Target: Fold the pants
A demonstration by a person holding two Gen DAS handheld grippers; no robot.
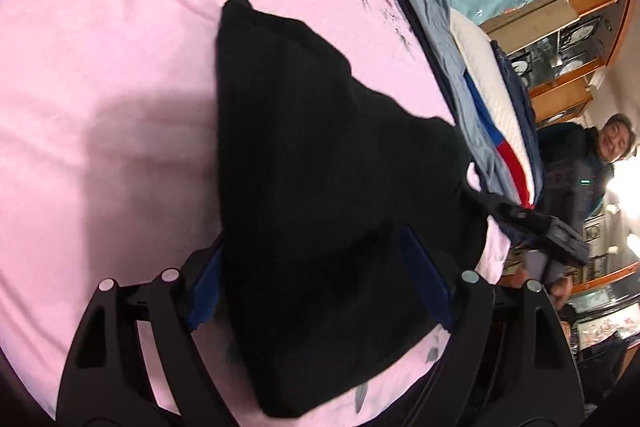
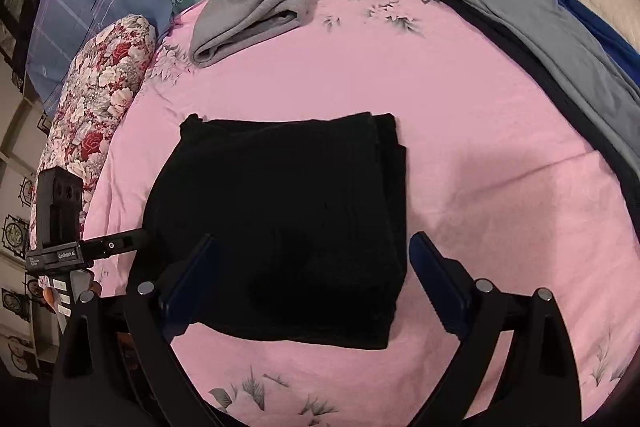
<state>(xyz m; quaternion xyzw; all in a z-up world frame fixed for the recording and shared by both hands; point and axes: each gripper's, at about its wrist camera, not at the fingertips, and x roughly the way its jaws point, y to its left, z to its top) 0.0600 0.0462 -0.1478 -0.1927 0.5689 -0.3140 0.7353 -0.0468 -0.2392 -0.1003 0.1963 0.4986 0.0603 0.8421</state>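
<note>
The black pants lie folded into a compact rectangle on the pink bedsheet. In the left wrist view the black pants fill the centre and spread between the fingers. My left gripper is open, its blue-padded fingers standing on either side of the fabric. My right gripper is open too, fingers apart over the near edge of the fold. The left gripper shows at the left edge of the right wrist view, touching the fold's left side.
Folded grey pants lie at the back of the bed. A grey garment over blue fabric lies along the right. A floral pillow and blue pillow sit at left. A person stands by wooden cabinets.
</note>
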